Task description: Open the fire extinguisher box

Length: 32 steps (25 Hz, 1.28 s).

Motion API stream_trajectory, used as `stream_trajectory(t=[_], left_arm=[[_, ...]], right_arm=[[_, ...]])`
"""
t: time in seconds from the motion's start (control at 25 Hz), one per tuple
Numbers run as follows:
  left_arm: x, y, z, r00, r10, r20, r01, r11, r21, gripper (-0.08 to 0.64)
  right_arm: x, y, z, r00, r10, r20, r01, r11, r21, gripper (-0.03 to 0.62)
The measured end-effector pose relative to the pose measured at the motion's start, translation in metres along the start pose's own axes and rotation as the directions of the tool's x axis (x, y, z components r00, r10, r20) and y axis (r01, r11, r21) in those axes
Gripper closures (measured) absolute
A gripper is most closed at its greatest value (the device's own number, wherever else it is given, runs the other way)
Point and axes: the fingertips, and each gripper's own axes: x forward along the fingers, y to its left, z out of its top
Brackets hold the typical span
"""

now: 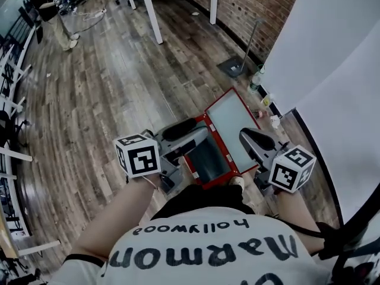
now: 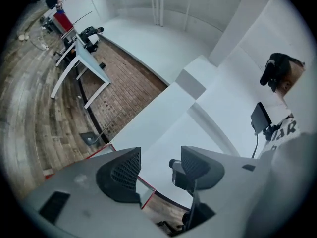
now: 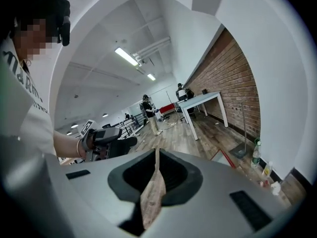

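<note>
A wooden floor (image 1: 101,111) is running to a brick wall (image 1: 252,8); a white table (image 1: 153,16) (thin legs) is standing nearby; ceiling lights (image 3: 127,56) are glowing.

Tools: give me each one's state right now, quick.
Left tool: open; the red edge of the fire extinguisher box shows in the gap, unclamped.
Right tool: shut, jaws together, nothing held.

Wood-plank floor (image 1: 107,100), dark brown, boards running lengthwise along a brick wall (image 1: 249,5). Standing on it: red-framed fire extinguisher box (image 1: 228,126) near the white wall; white table (image 1: 155,16) on its legs; dustpan (image 1: 231,68) and bottles (image 1: 256,79) at the brick wall's foot; one person (image 1: 56,16), far off.
</note>
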Motion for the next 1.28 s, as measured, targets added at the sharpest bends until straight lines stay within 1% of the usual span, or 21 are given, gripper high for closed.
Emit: stream_trajectory(t=[0.08, 0.16, 0.32, 0.52, 0.72, 0.8, 0.96, 1.08, 1.2, 1.28], left_arm=[[-0.016, -0.012, 0.007, 1.0, -0.016, -0.004, 0.016, 0.997, 0.069, 0.305], [-0.03, -0.023, 0.013, 0.999, -0.034, 0.007, 0.033, 0.99, 0.138, 0.305], [-0.047, -0.043, 0.021, 0.997, -0.066, 0.03, 0.056, 0.962, 0.267, 0.304], [-0.051, -0.062, 0.013, 0.999, -0.041, -0.012, 0.042, 0.915, 0.402, 0.304], [-0.045, -0.074, -0.003, 0.998, 0.015, -0.055, 0.016, 0.856, 0.517, 0.304], [-0.045, -0.073, -0.01, 0.997, 0.044, -0.056, -0.007, 0.845, 0.535, 0.305], [-0.043, -0.061, -0.019, 0.996, 0.085, -0.034, -0.053, 0.839, 0.541, 0.304], [-0.043, -0.053, -0.025, 0.992, 0.122, -0.033, -0.086, 0.842, 0.533, 0.304], [-0.042, -0.051, -0.028, 0.991, 0.132, -0.034, -0.095, 0.846, 0.524, 0.304], [-0.041, -0.049, -0.029, 0.99, 0.139, -0.035, -0.1, 0.844, 0.527, 0.305]], right_arm=[[0.008, 0.021, 0.0, 1.0, 0.014, -0.013, -0.014, 1.0, -0.002, 0.563], [0.015, 0.038, 0.003, 1.0, 0.017, -0.022, -0.017, 1.0, -0.009, 0.563], [0.022, 0.063, 0.017, 0.999, 0.011, -0.036, -0.012, 0.999, -0.038, 0.563], [0.015, 0.086, 0.031, 0.998, 0.053, -0.031, -0.055, 0.995, -0.08, 0.563], [0.002, 0.079, 0.033, 0.995, 0.086, -0.057, -0.092, 0.989, -0.116, 0.563], [-0.003, 0.075, 0.031, 0.993, 0.097, -0.069, -0.104, 0.988, -0.113, 0.563], [-0.008, 0.061, 0.025, 0.994, 0.091, -0.068, -0.096, 0.992, -0.085, 0.563], [-0.009, 0.055, 0.019, 0.993, 0.097, -0.067, -0.1, 0.993, -0.054, 0.563], [-0.009, 0.054, 0.013, 0.991, 0.1, -0.084, -0.105, 0.992, -0.064, 0.563], [-0.009, 0.054, 0.012, 0.991, 0.101, -0.085, -0.107, 0.991, -0.075, 0.563]])
